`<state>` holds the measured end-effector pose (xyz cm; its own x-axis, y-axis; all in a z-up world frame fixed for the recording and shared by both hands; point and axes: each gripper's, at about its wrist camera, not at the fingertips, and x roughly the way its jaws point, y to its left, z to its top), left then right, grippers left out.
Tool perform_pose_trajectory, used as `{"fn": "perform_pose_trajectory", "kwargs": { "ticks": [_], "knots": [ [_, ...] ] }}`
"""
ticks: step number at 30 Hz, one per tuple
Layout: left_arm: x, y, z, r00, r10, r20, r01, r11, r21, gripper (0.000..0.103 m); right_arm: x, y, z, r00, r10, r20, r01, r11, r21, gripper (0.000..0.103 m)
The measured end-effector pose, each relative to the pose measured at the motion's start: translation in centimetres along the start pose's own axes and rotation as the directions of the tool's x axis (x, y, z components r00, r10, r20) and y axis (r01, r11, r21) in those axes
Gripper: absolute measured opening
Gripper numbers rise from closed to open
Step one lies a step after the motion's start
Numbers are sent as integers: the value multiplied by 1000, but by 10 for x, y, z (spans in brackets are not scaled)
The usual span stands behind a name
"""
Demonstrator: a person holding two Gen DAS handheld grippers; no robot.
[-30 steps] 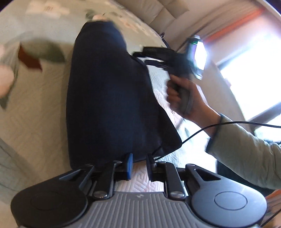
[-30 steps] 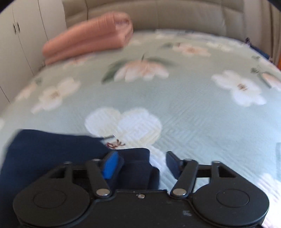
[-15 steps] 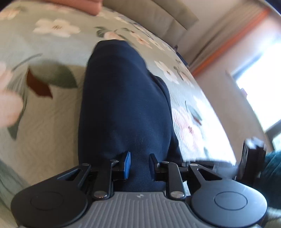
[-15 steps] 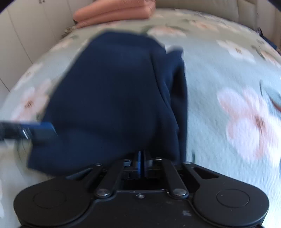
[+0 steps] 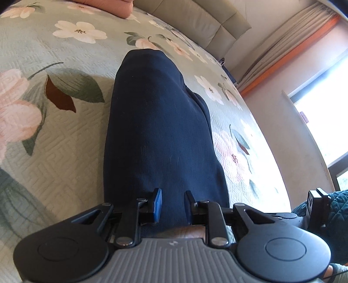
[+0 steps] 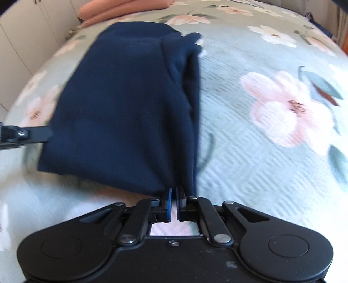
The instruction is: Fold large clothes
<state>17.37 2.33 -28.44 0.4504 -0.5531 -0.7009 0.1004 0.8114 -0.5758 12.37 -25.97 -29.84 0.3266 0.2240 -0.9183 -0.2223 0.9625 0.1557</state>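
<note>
A navy blue garment (image 5: 156, 130) lies folded lengthwise on the floral bedspread (image 5: 54, 152). My left gripper (image 5: 173, 201) holds the garment's near edge, with the cloth bunched between its narrowly spaced jaws. In the right wrist view the same garment (image 6: 121, 104) stretches away from me. My right gripper (image 6: 174, 193) is shut on its near right corner. The left gripper's fingers (image 6: 24, 133) show at the garment's left edge in that view.
A folded pink blanket (image 6: 121, 8) lies at the head of the bed near the beige headboard (image 5: 195, 17). White cupboards (image 6: 21, 43) stand to the left. Curtains and a bright window (image 5: 315, 71) are on the right, past the bed's edge.
The right gripper came in from beside the garment, closed on its near corner and pulled it toward me. The garment now lies stretched out between both grippers. The left gripper kept its hold.
</note>
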Motion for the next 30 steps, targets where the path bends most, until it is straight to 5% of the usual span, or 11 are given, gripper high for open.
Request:
{"fn": "perform_pose_trajectory", "kwargs": {
  "ticks": [3, 6, 12, 15, 17, 19, 20, 23, 25, 30],
  "knots": [
    [-9, -2, 0, 1000, 11, 1, -11, 1000, 3, 39, -2, -14, -5, 999, -10, -37, 11, 1000, 15, 6],
    [-23, -7, 0, 997, 46, 59, -47, 999, 24, 54, -15, -31, -1, 999, 32, 11, -33, 997, 67, 7],
    [-29, -15, 14, 988, 89, 124, -96, 994, 52, 56, -42, -31, 22, 977, 87, 194, -107, 990, 95, 13],
    [-12, -25, 18, 989, 114, 98, -125, 985, 117, 56, -31, -17, 41, 971, 120, 208, -134, 990, 54, 13],
    [11, -25, 17, 986, 166, 12, -166, 978, 124, 56, -14, -6, 46, 977, 117, 179, -125, 991, 36, 13],
    [23, -30, 11, 958, 287, -5, -282, 943, 176, 58, 2, -3, 40, 985, 96, 142, -104, 993, 49, 13],
    [23, -34, 8, 944, 330, -2, -323, 923, 208, 68, 7, -3, 34, 988, 90, 126, -99, 993, 63, 12],
    [12, -25, 0, 946, 322, -38, -315, 939, 136, 73, 3, -7, 23, 994, 43, 100, -50, 996, 72, 12],
    [-2, -20, -4, 949, 315, -30, -311, 945, 98, 70, -3, -16, 20, 994, 44, 98, -52, 995, 81, 25],
    [-8, -18, 7, 900, 435, 6, -430, 887, 169, 72, -19, -37, 28, 977, 86, 197, -107, 989, 100, 28]
  ]
}}
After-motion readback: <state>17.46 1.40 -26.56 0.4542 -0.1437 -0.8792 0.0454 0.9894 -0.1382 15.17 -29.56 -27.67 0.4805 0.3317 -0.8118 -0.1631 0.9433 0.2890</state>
